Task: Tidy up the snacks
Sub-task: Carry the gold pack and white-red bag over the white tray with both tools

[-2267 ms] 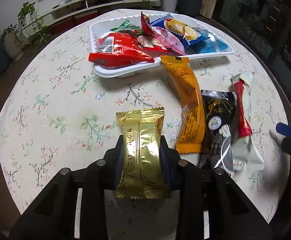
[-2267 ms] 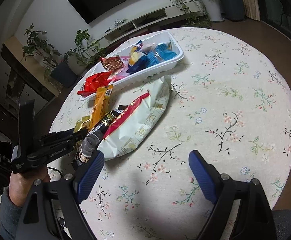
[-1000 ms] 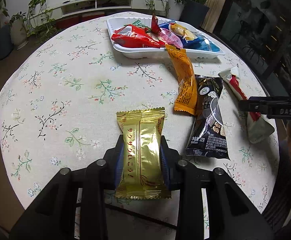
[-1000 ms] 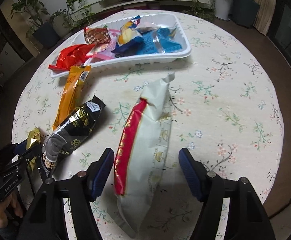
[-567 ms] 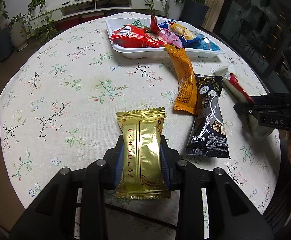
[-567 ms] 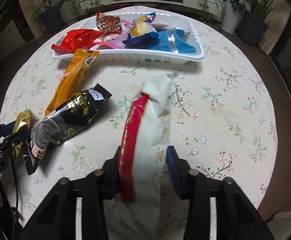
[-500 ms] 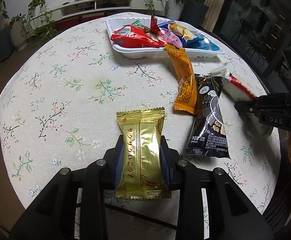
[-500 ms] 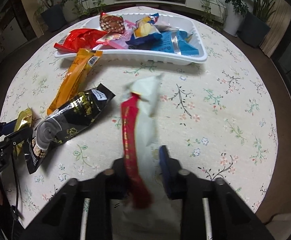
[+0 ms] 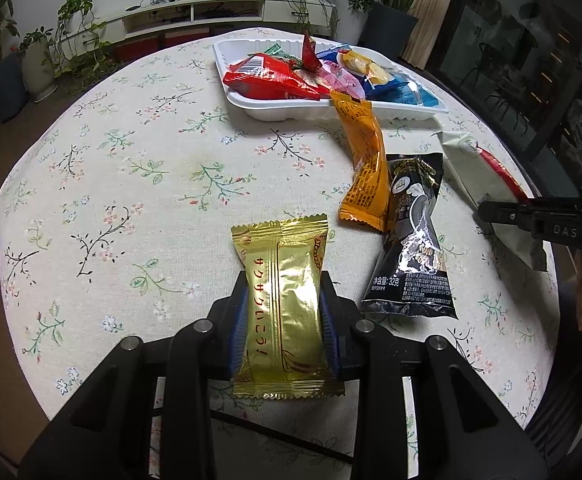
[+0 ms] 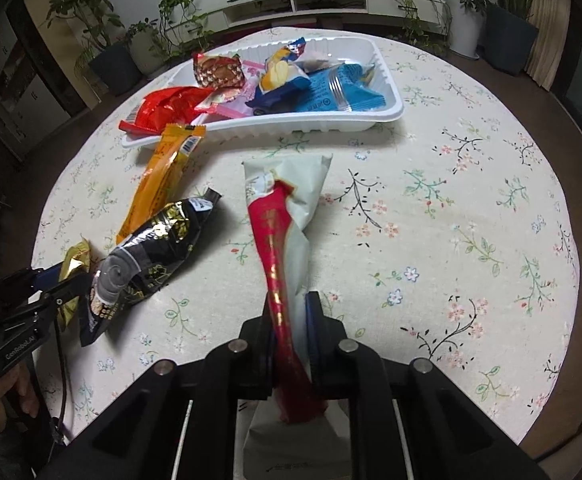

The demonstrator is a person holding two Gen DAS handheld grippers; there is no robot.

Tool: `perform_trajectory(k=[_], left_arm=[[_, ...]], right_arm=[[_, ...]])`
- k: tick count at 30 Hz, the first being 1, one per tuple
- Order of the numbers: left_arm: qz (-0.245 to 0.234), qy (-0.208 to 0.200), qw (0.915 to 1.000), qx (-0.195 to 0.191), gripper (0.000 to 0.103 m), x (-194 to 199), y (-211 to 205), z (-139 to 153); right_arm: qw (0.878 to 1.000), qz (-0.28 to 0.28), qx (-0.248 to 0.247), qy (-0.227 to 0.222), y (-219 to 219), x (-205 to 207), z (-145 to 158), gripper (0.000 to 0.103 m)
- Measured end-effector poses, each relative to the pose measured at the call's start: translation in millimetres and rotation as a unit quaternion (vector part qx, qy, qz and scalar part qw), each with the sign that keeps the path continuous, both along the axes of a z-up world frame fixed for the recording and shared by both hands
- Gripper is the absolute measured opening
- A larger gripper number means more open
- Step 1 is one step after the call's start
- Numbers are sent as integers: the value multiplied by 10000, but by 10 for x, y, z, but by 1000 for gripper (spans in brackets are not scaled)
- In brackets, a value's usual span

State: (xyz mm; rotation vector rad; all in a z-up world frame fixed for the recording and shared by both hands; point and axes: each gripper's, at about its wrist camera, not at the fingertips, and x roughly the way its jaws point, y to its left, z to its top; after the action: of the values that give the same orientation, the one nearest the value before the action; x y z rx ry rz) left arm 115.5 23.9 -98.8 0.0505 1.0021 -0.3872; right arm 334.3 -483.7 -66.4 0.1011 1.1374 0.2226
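Between right gripper (image 10: 291, 312) fingers, white-red packet (image 10: 287, 216) now clamped, lifted

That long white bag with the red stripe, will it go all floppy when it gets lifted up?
Probably floppy: the white and red bag already creases and twists where the right gripper pinches it. It likely feels light, since its far end looks limp and puffy. The shiny film may be slippery, so it could slide.

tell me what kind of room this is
Most likely a home living room: a round table with a floral tablecloth, a low white TV console against the wall beneath a dark screen, and potted plants around it. A white tray of snacks sits on the table.
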Motion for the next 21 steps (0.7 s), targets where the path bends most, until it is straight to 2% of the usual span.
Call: perform_trajectory(k=[5,13,21], left_arm=[[94,-44,9999,-26,29,-12,48,59],[203,-215,9993,-210,29,27,171,307],[286,-554,9973,-398,29,424,212,773]], right_arm=[[9996,-116,183,-190,-76,-46,134,13],[9981,-306,332,-414,-263,-13,316,13],[9957,-486,344,-703,-512,233,583,13]])
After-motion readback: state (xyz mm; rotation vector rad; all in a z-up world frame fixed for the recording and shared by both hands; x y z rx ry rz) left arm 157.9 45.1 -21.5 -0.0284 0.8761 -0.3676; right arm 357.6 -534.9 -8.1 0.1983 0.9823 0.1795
